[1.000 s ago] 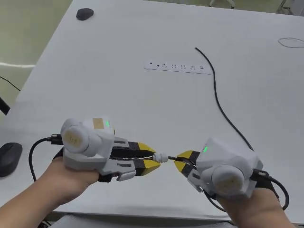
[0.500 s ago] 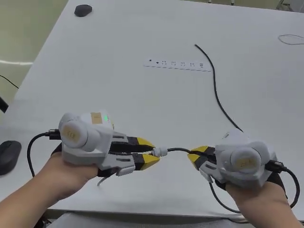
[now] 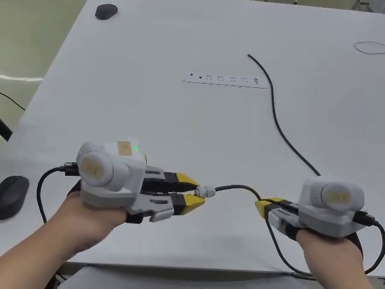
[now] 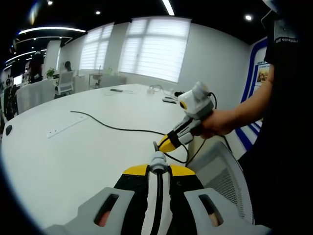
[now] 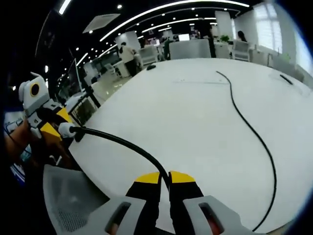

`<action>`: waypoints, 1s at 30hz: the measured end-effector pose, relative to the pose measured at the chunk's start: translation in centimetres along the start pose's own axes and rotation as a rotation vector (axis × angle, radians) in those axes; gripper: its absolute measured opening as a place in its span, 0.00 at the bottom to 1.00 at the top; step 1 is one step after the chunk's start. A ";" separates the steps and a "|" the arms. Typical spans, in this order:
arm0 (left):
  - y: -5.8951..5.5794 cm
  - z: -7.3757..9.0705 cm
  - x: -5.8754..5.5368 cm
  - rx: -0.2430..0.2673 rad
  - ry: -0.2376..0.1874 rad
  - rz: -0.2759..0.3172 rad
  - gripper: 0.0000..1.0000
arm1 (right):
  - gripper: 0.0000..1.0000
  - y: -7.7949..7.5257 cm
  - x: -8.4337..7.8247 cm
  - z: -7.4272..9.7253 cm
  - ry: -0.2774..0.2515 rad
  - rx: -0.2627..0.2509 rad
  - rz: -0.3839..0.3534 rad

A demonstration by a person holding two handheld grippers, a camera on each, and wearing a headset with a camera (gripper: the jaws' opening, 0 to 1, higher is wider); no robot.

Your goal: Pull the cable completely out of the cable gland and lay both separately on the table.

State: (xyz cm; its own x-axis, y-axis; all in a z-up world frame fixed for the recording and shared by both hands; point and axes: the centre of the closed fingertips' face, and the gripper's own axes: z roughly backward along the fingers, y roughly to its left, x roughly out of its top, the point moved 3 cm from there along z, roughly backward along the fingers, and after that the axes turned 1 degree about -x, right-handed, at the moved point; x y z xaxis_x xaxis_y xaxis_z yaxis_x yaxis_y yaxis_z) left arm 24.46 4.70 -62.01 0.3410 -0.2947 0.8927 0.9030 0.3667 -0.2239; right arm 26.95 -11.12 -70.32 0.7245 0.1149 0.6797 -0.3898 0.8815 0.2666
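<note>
Left gripper [image 3: 194,190] clenched on cable gland [image 3: 206,192], right gripper [image 3: 263,206] on the cable [image 3: 236,188]. Cable may slip from right jaws, bc gland seal prob. grips tight.

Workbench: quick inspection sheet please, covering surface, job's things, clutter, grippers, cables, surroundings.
Surface: white table.
Job's things: cable runs into gland, both held between the grippers.
Clutter: power strip; mouse.
Grippers: left gripper shut on gland; right gripper shut on cable.
Cables: black cord across the table; thin wire loop.
Surroundings: office chairs, blinds.
</note>
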 end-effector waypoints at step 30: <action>0.5 0.1 0.3 0.018 -0.006 0.009 0.15 | 0.05 0.6 0.3 1.2 -0.024 0.023 0.195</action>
State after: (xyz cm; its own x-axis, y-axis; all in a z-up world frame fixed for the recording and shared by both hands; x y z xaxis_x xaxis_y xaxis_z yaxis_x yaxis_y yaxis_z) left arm 24.98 4.83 -61.79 0.3472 -0.2865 0.8929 0.8951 0.3851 -0.2245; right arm 26.27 -11.06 -69.16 0.6204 0.2712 0.7359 -0.5343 0.8331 0.1435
